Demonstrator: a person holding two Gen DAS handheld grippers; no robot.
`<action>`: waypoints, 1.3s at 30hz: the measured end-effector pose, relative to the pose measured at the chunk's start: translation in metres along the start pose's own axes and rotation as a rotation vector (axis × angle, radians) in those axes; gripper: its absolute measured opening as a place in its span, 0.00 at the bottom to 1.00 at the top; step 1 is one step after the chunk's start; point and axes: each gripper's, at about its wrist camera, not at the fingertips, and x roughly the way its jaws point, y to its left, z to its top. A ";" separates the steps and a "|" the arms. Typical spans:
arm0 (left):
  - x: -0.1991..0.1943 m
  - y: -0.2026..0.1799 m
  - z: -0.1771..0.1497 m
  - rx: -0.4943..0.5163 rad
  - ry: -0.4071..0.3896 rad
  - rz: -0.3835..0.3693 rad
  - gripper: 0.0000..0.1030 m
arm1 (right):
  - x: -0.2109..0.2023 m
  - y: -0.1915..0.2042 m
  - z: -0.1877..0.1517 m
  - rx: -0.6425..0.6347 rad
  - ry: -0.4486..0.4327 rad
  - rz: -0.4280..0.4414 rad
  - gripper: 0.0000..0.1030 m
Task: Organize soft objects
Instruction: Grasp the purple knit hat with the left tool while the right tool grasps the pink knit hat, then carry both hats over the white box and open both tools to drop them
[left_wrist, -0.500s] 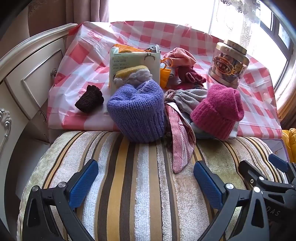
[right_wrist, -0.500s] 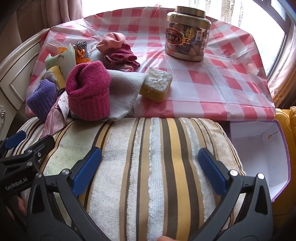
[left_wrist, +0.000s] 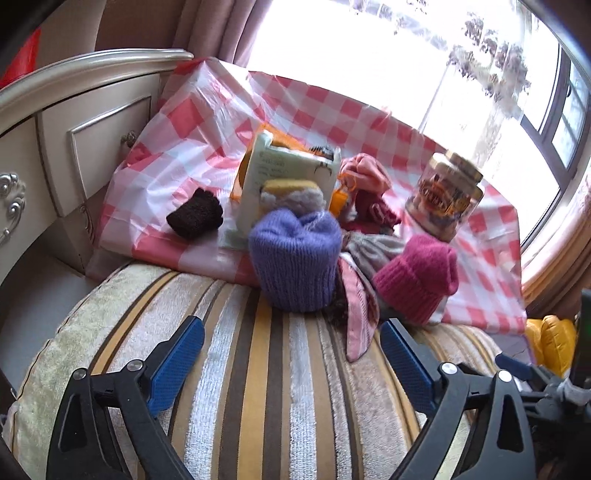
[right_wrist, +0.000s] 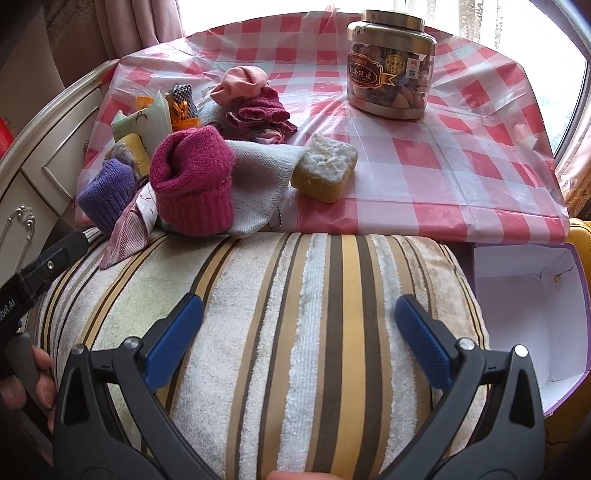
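Note:
A striped cushion (left_wrist: 280, 369) (right_wrist: 314, 332) lies under both grippers. My left gripper (left_wrist: 291, 354) is open above its left part. My right gripper (right_wrist: 299, 332) is open above its right part. Beyond it, on the red-checked cloth (right_wrist: 424, 155), sit a purple knit hat (left_wrist: 295, 262) (right_wrist: 105, 195), a magenta knit hat (left_wrist: 417, 280) (right_wrist: 192, 181), a grey cloth (right_wrist: 258, 177), a striped pink cloth (left_wrist: 356, 306), a dark brown knit piece (left_wrist: 194, 218), pink and maroon knits (right_wrist: 251, 99) and a yellow sponge (right_wrist: 325, 168).
A jar with a gold lid (right_wrist: 391, 66) (left_wrist: 445, 199) stands at the back right. A pale green box (left_wrist: 284, 188) with items stands behind the purple hat. An open white box (right_wrist: 528, 302) sits right of the cushion. A cream cabinet (left_wrist: 74, 140) is on the left.
The left wrist view has tilted and shifted left, showing more of the cabinet and window. The right gripper has barely moved. Both grippers stay open.

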 end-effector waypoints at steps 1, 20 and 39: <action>0.000 0.000 0.005 -0.010 -0.006 -0.012 0.93 | -0.002 0.002 0.000 0.000 -0.016 0.023 1.00; 0.043 0.008 0.034 -0.138 0.034 -0.048 0.52 | -0.019 0.030 0.005 -0.191 -0.082 0.057 0.99; 0.010 0.010 0.013 -0.156 -0.050 -0.101 0.52 | 0.045 0.068 0.048 -0.238 0.029 0.079 0.44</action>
